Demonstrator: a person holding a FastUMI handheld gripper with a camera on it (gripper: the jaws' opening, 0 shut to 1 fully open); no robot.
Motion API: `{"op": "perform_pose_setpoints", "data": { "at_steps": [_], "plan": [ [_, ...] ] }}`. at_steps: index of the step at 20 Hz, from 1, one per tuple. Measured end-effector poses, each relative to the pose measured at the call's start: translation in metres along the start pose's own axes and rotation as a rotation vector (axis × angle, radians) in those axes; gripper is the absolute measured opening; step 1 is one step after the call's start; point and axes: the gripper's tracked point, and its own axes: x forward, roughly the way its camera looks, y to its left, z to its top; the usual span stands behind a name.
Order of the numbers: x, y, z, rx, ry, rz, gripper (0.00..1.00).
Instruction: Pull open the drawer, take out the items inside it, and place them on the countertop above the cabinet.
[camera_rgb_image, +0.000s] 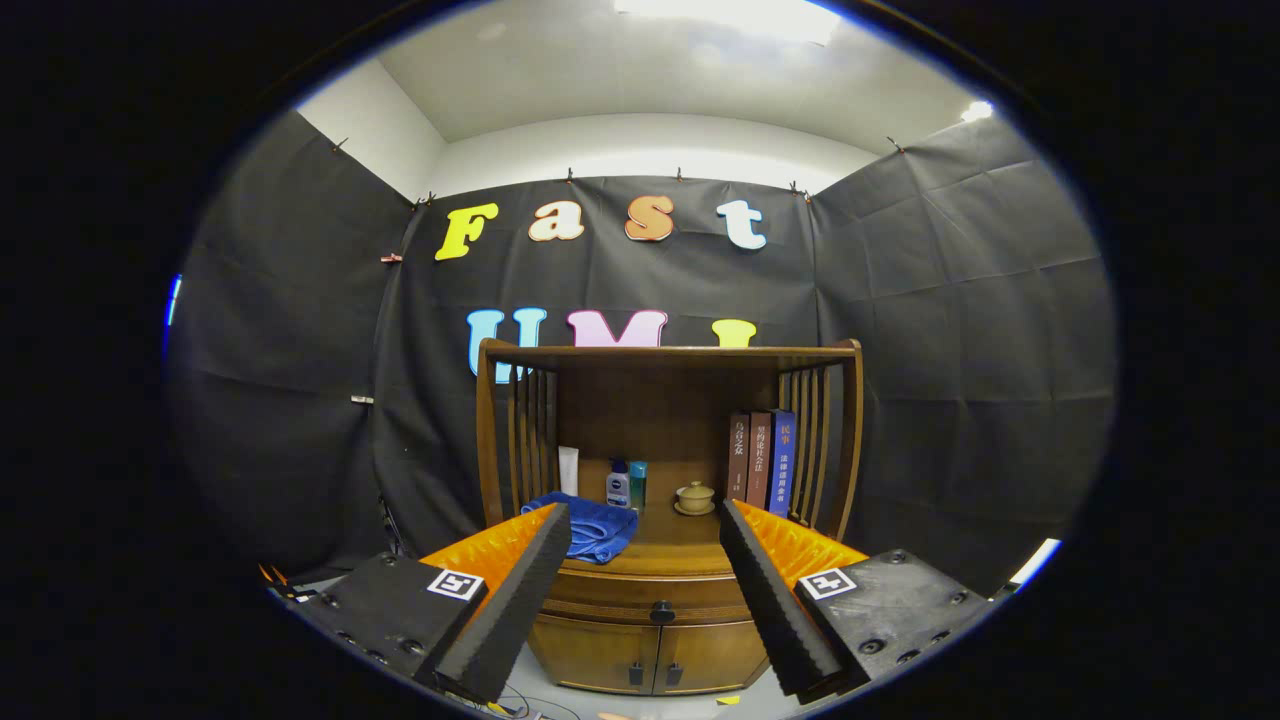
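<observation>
The gripper (645, 560) hung released, its 2 fingers spread wide. The drawer (650, 598), shut, sat lower centre with its knob (662, 612) between them; best to centre on the knob before closing.

Bright, even indoor light comes from a ceiling panel (730, 15) overhead, which is blown out to plain white glare, with a second small bright spot (978, 110) on the ceiling off to one side. The white ceiling reflects the light softly; the black cloth wall (960, 300) soaks it up and shows only faint creases. The wooden cabinet (660, 590) is lit from above, its shelf recess shaded and dim at the back. Focus is sharp at the centre. Fisheye distortion bows straight lines outward, and the gripper (645, 585), its fingers spread apart, looks stretched and slightly soft.
</observation>
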Motion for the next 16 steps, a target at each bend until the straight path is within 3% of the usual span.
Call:
{"op": "perform_pose_setpoints", "data": {
  "at_steps": [5,16],
  "plan": [
    [0.031,-0.001,-0.047,0.04,0.032,0.011,0.99],
    [0.103,-0.022,-0.189,0.053,0.208,-0.052,0.99]
  ]
}}
